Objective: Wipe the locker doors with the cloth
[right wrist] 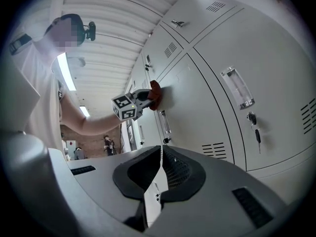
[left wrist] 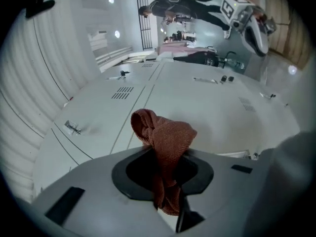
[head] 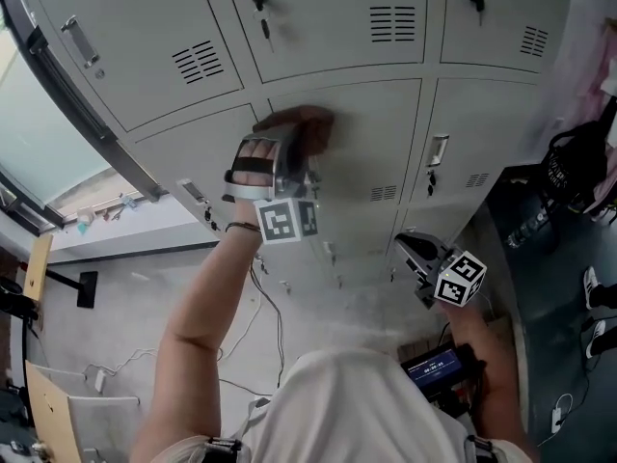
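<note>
A rust-red cloth point(left wrist: 165, 142) is bunched between the jaws of my left gripper point(left wrist: 165, 174), which is shut on it. In the head view the left gripper point(head: 289, 157) presses the cloth point(head: 307, 125) against a grey locker door point(head: 376, 143) in the middle row. The right gripper view shows the cloth point(right wrist: 154, 89) touching that door. My right gripper point(right wrist: 159, 174) is shut with nothing in it. It hangs lower right in the head view point(head: 416, 254), apart from the lockers.
Grey lockers point(head: 328, 17) with vents, handles and keys fill the wall. A key point(right wrist: 256, 132) hangs from a lock near my right gripper. A dark bag point(head: 578, 167) and a bottle point(head: 530, 225) lie on the floor at right. A window frame point(head: 58, 95) runs along the left.
</note>
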A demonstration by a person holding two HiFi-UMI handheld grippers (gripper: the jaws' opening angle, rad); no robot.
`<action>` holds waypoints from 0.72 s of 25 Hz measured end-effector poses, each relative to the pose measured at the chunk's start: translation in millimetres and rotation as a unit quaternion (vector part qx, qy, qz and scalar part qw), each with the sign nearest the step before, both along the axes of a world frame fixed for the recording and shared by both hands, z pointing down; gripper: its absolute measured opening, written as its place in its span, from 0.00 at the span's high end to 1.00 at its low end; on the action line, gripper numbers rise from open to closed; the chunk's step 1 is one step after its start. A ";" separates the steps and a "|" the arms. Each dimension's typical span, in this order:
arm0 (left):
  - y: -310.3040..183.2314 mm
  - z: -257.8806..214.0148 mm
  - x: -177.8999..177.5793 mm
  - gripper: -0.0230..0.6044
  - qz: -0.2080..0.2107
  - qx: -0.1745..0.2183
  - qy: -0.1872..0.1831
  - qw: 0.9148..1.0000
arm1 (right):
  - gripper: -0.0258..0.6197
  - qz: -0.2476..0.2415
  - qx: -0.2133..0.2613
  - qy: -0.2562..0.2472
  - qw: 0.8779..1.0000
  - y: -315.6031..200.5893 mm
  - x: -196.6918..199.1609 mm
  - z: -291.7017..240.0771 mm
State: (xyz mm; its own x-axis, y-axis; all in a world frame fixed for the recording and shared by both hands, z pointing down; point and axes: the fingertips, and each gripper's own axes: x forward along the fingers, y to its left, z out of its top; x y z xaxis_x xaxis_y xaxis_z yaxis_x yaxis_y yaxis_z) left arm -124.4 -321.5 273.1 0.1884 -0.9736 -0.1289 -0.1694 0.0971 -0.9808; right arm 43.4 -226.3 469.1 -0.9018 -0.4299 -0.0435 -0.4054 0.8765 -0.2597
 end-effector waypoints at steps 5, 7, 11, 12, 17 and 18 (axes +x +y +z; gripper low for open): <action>-0.5 75.2 14.6 0.84 0.024 -0.046 0.008 0.999 | 0.92 0.005 -0.009 0.001 1.000 0.4 -1.8 4.5; 0.5 91.7 20.9 0.84 0.028 -0.047 0.006 0.998 | 0.92 0.008 -0.013 0.002 1.000 0.3 -1.4 6.8; -0.3 141.5 23.0 0.84 0.024 -0.089 -0.011 0.996 | 0.92 0.014 -0.019 0.000 1.000 3.8 -0.6 12.8; -0.2 158.0 21.3 0.84 0.024 -0.103 -0.016 0.994 | 0.92 0.015 -0.020 0.001 1.000 4.9 -0.2 13.8; 3.4 168.6 17.9 0.84 0.024 -0.111 -0.015 0.993 | 0.92 0.025 -0.017 0.005 1.000 6.9 7.9 12.0; 3.9 152.2 16.4 0.84 0.024 -0.096 -0.006 0.995 | 0.92 0.028 -0.017 0.005 0.999 7.2 10.3 11.1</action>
State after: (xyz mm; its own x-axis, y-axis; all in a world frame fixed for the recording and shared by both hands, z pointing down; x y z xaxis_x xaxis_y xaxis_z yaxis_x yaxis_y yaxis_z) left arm -108.0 -317.6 425.3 0.2357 -0.9698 0.0619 -0.1569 -0.1009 -0.9824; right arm 53.6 -219.1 480.3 -0.8762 -0.4816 -0.0199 -0.4568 0.8429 -0.2842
